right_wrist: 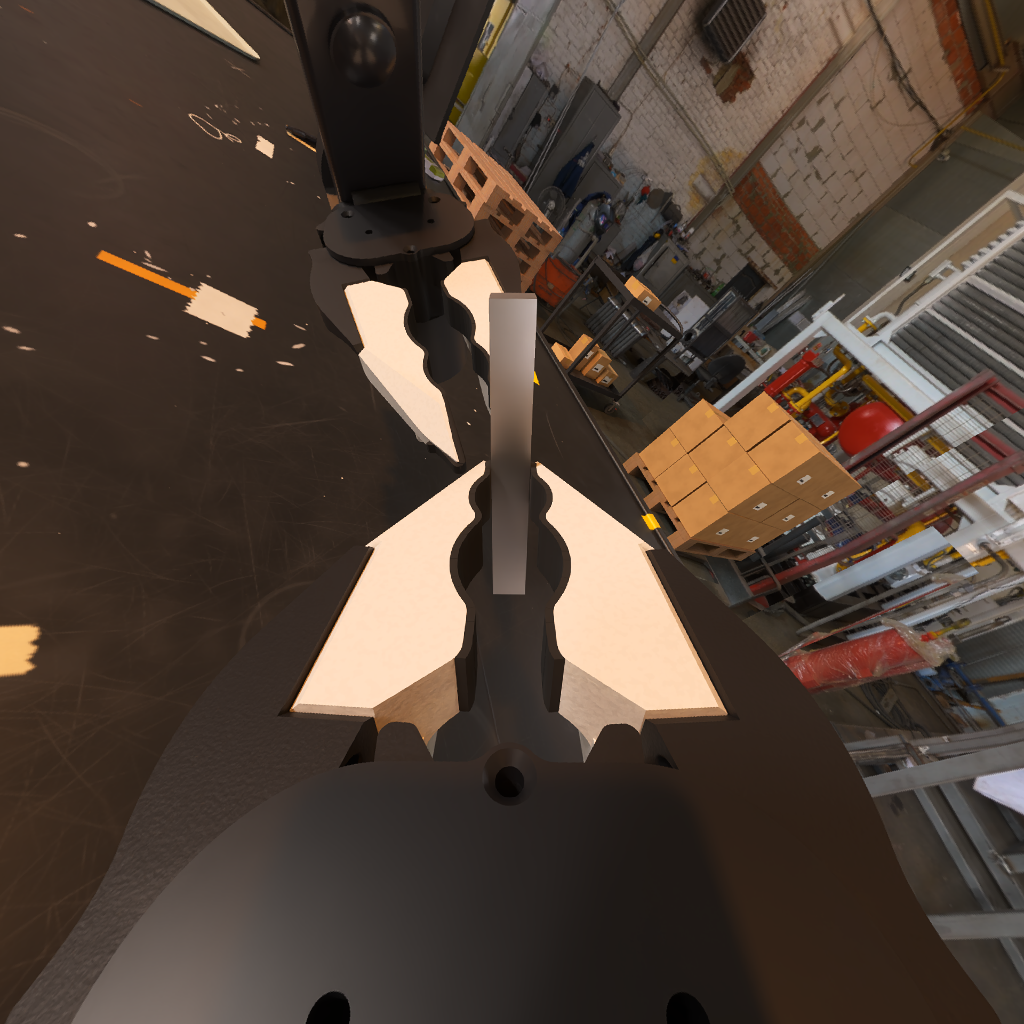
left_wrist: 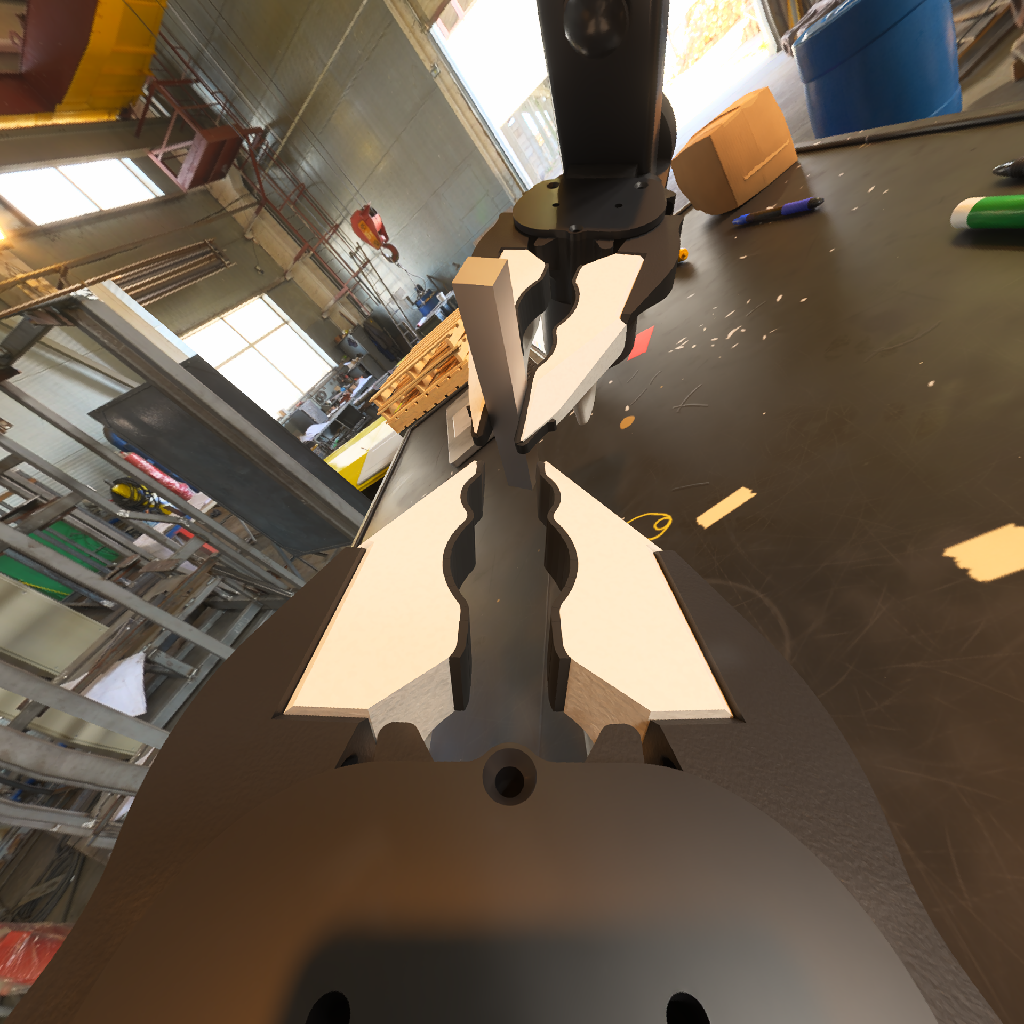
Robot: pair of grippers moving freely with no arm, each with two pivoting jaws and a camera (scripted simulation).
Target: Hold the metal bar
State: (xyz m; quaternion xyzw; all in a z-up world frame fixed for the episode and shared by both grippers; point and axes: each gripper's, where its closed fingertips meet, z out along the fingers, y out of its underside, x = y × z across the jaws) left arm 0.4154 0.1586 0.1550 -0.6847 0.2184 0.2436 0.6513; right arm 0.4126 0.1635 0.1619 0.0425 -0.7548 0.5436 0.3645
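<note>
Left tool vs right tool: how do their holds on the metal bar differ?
Depth: only the end of the metal bar reaches between the tips of the left tool; in the right tool it runs about halfway down the fingers.
Fit: the bar fills the right tool's tip gap; the left tool shows a sliver of space beside it, so contact there is unclear.
Shared: both are nearly closed, with the bar between their fingers.

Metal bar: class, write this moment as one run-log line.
metal bar | right claw shut on it | left claw shut on its end | held between both
</note>
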